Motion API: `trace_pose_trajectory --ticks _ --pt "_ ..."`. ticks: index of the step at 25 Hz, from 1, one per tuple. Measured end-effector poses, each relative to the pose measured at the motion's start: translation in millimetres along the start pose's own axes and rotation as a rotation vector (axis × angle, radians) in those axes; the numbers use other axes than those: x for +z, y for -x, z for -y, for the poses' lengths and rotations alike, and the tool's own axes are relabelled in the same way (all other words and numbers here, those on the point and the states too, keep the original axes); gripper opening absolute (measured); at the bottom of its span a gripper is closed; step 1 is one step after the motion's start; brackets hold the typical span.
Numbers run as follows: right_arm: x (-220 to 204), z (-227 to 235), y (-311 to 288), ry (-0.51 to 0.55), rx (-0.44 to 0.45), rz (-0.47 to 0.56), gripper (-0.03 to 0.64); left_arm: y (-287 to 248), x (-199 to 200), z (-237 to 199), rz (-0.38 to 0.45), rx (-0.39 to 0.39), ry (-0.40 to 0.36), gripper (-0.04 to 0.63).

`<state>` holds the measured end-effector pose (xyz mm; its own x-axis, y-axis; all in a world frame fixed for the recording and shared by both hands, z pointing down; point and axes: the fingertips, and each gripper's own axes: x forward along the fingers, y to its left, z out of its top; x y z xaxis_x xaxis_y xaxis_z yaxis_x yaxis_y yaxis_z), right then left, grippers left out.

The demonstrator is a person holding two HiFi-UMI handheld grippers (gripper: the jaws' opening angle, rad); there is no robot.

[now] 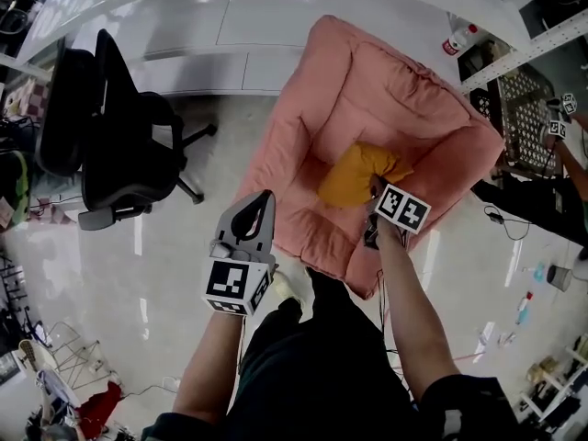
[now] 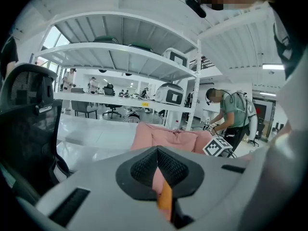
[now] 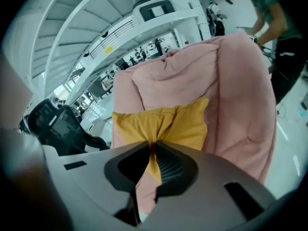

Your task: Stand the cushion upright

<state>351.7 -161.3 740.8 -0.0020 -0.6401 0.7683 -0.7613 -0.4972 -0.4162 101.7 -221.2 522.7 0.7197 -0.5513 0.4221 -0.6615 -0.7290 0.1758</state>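
A yellow cushion [image 1: 347,178] lies slumped on the seat of a pink padded sofa [image 1: 386,90]. My right gripper [image 1: 374,189] reaches over the sofa's front edge and is shut on the cushion's near edge. In the right gripper view the yellow cushion [image 3: 166,121] bunches where the jaws of the right gripper [image 3: 153,146] pinch it, with the pink sofa [image 3: 216,76] behind it. My left gripper [image 1: 265,197] hovers off the sofa's left front corner, jaws shut and holding nothing. In the left gripper view the left gripper [image 2: 157,149] points at the pink sofa [image 2: 166,137].
A black office chair [image 1: 119,145] stands on the glossy floor to the left. A white platform [image 1: 202,26] runs behind the sofa. Another person [image 2: 232,113] with grippers bends by the sofa's right side. A bottle [image 1: 459,38] and metal shelving stand at the back right.
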Motion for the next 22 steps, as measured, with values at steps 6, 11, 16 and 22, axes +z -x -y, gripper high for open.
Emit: trace_pose_trajectory --ticks 6,11,16,22 --pt "15 22 -14 -0.173 -0.049 0.054 0.038 -4 1 2 -0.019 0.016 -0.007 0.006" --pt "25 32 -41 -0.133 -0.093 0.030 0.047 -7 1 -3 -0.026 0.037 -0.011 0.006" --pt "40 32 -60 0.011 -0.154 0.002 0.049 -10 1 -10 -0.028 0.053 -0.008 0.006" --pt "58 31 -76 0.096 -0.187 -0.029 0.049 -17 2 -16 -0.032 0.073 -0.007 0.006"
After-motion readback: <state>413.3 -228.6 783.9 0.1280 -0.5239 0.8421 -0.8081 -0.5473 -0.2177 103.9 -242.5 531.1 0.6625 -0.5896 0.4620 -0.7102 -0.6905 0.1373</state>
